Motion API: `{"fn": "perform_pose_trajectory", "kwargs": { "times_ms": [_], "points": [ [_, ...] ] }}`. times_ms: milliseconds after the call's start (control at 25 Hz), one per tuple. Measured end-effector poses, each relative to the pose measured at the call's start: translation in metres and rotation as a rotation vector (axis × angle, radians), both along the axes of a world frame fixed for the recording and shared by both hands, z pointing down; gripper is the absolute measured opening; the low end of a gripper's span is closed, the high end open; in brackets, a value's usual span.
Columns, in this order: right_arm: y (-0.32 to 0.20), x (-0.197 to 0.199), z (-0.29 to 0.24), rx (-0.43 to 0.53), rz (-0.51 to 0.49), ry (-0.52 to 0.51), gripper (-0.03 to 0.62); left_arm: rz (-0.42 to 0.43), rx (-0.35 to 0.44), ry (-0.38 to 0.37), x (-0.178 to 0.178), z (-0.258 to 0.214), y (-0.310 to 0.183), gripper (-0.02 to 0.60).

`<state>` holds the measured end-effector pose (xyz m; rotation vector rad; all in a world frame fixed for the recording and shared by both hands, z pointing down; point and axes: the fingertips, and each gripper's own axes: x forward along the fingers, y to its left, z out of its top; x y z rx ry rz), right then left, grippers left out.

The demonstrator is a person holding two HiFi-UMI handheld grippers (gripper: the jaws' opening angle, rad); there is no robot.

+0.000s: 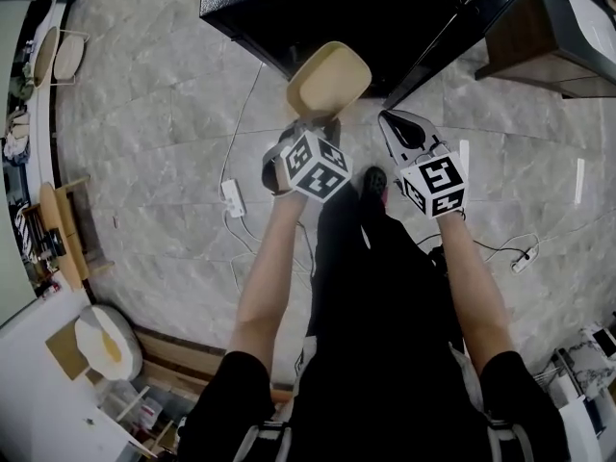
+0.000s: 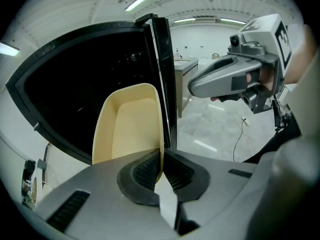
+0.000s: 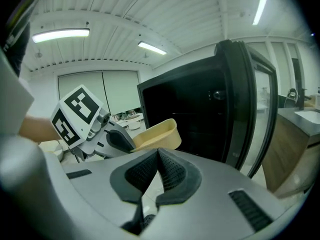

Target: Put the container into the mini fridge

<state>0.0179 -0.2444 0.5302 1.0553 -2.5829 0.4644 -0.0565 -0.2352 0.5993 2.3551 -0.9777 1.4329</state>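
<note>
An empty cream container [image 1: 327,77] hangs in front of the black mini fridge [image 1: 318,8], whose door [image 1: 452,37] stands open to the right. My left gripper [image 1: 313,123] is shut on the container's near wall. In the left gripper view the pads pinch the thin rim at my left gripper [image 2: 162,156], with the container [image 2: 127,124] before the dark fridge opening [image 2: 85,94]. My right gripper [image 1: 399,123] is shut on nothing, just right of the container. In the right gripper view my right gripper [image 3: 157,154] points at the fridge [image 3: 190,114], with the container [image 3: 155,134] to its left.
The person's legs and a shoe [image 1: 373,179] are below the grippers. A power strip [image 1: 234,197] and cables lie on the tiled floor to the left, another power strip [image 1: 523,261] to the right. A wooden cabinet [image 1: 539,37] stands right of the fridge door.
</note>
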Motion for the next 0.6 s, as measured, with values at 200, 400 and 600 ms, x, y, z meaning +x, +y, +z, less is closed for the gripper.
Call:
{"fn": "perform_pose_trajectory", "kwargs": {
  "times_ms": [200,400,600],
  "points": [
    [-0.017,-0.008,0.029,-0.045,0.014,-0.019,0.018,0.039,0.006,-0.062,-0.003,0.029,-0.027,0.038],
    [-0.041,-0.008,0.045,-0.046,0.022,0.021,0.018,0.078,0.003,-0.088,0.002,0.052,-0.056,0.038],
    [-0.065,-0.012,0.055,-0.065,0.059,0.043,0.018,0.095,-0.011,-0.103,0.005,0.074,-0.084,0.038]
  ]
}}
